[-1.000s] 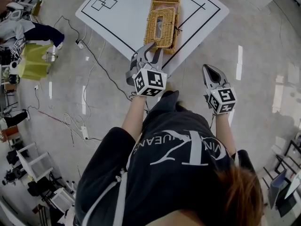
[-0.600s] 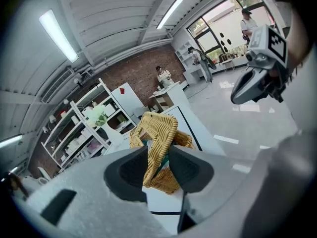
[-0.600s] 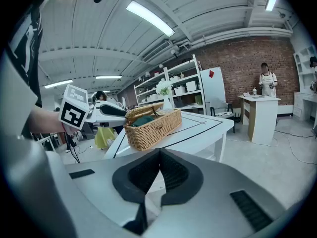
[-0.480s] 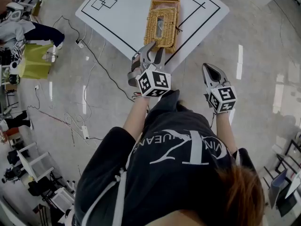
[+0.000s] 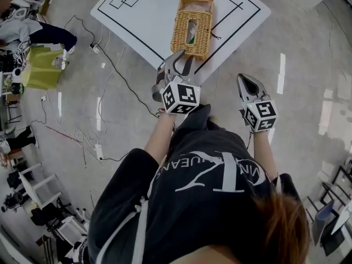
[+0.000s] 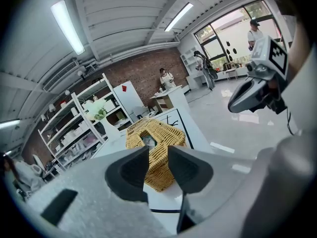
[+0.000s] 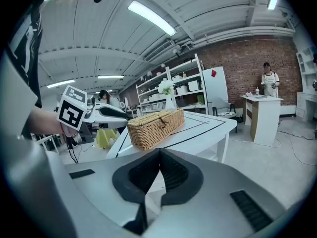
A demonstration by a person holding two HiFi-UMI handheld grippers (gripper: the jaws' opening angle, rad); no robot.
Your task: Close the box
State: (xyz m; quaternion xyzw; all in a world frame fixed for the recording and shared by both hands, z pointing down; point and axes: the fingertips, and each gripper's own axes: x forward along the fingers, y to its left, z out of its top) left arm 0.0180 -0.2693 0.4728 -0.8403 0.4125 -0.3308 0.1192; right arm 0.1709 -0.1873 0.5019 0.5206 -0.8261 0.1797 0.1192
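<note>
**Wicker box [image 5: 203,32] status: lid lowered, both grippers clear**

Compared with one second earlier, the lid [image 5: 179,34] had dropped. It had stood tilted up toward the camera and now lay in line with the body. In the right gripper view it sat flush along the long side. The left gripper [image 5: 179,59] held nearly the same station at the box's 6 o'clock end.

The box rested on the white table [image 5: 143,15], close to the table edge at 5 o'clock. A rectangular slot [image 5: 192,31] in the lid showed pale material inside, which could not be identified. At the 12 o'clock end the head view showed a rim around a pale interior. Whether that section was covered could not be determined.

The long axis ran from 6 to 12 o'clock in the head view, leaning slightly toward 1 o'clock. The dark clasp [image 5: 211,36] faced 3 o'clock.

The left gripper's jaws stood partly apart and were closing. Nothing lay between the pads, and the box appeared beyond the gap. The right gripper [image 5: 243,80] hung over the floor at 4 o'clock from the box, well apart from it. Its jaws were pressed together and held nothing.
</note>
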